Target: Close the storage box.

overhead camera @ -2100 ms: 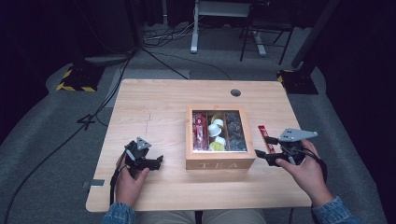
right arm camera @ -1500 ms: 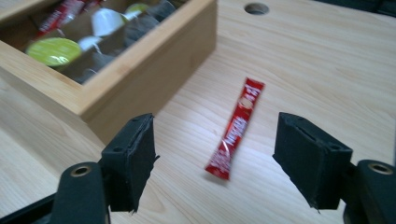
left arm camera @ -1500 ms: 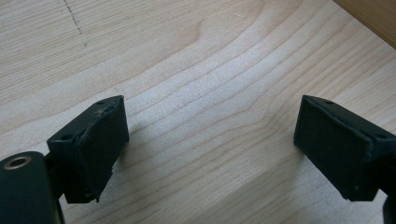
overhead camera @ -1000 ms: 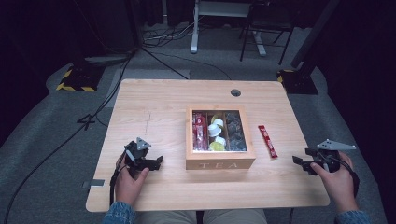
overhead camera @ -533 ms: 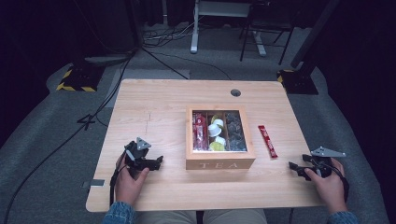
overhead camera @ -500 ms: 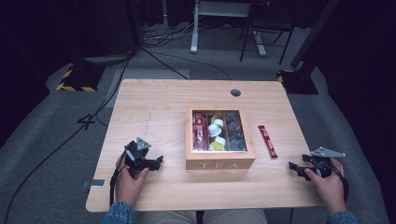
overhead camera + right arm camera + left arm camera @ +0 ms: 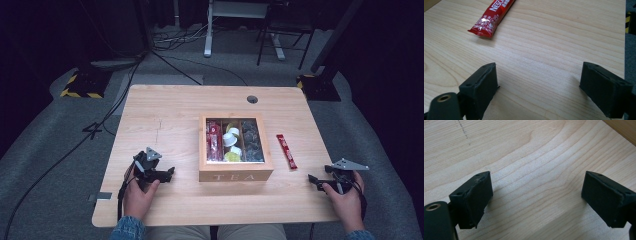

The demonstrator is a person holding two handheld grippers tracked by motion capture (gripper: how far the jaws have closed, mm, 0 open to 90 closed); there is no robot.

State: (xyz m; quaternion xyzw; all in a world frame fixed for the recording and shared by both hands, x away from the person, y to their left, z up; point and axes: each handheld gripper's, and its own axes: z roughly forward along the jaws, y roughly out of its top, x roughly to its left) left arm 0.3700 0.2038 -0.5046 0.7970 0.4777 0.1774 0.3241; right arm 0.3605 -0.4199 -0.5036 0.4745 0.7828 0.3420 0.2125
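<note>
the red coffee stick (image 7: 286, 150) lies flat on the table (image 7: 165, 115), just beside the right wall of the wooden tea box (image 7: 235, 171) and apart from it, pointing roughly from 11 to 5 o'clock. the right gripper (image 7: 316, 181) rests low at the table's right edge, its jaws released wide with only bare wood between them; they have just been opening. from that gripper the stick sits at about 11 o'clock, near but not touching; in the right gripper view its near end (image 7: 489, 21) lies ahead and to the left of the jaws. the left gripper (image 7: 169, 173) is parked at the box's 9 o'clock, jaws also spread and empty. the step looks like parking after laying the stick down. to do it well, keep both grippers low and quiet, jaws clear of the stick, so nothing nudges it toward the table edge.
</note>
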